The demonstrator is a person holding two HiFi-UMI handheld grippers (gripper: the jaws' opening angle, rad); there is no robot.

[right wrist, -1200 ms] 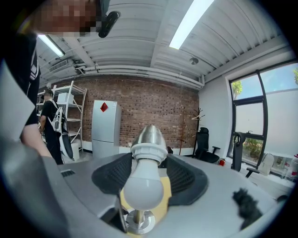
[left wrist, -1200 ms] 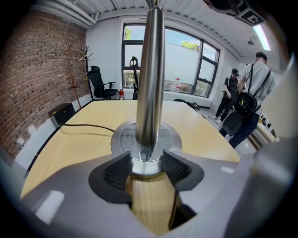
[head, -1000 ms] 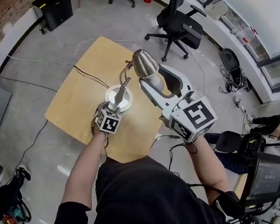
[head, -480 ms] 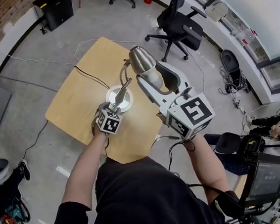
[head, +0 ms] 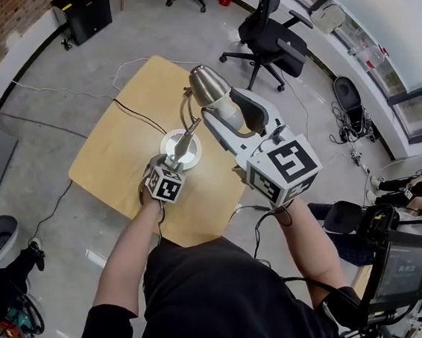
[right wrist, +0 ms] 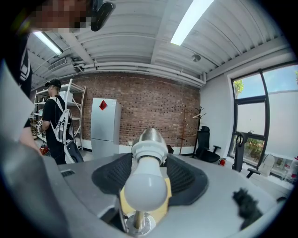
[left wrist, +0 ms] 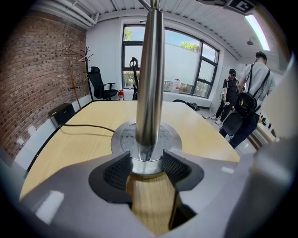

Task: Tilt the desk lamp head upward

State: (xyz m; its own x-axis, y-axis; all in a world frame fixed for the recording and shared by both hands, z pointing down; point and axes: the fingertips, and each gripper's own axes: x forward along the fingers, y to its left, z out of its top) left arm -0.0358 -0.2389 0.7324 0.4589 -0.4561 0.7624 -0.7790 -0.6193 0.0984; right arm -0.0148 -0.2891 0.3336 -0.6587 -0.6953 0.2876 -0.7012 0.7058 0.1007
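A brushed-metal desk lamp stands on the light wood table, its round base near the middle. My left gripper is shut on the upright pole just above the base, a black pad on each side of it. My right gripper is shut on the lamp head. In the right gripper view its pads press the white socket collar behind the bulb, and the metal shade points away towards the brick wall.
The lamp's dark cable runs off the table's far-left edge. A black office chair stands beyond the table, a black cabinet by the wall. People stand near the window and by shelves.
My right gripper has moved up and left in the head view, carrying the lamp head with it. The left gripper and the base have stayed put.
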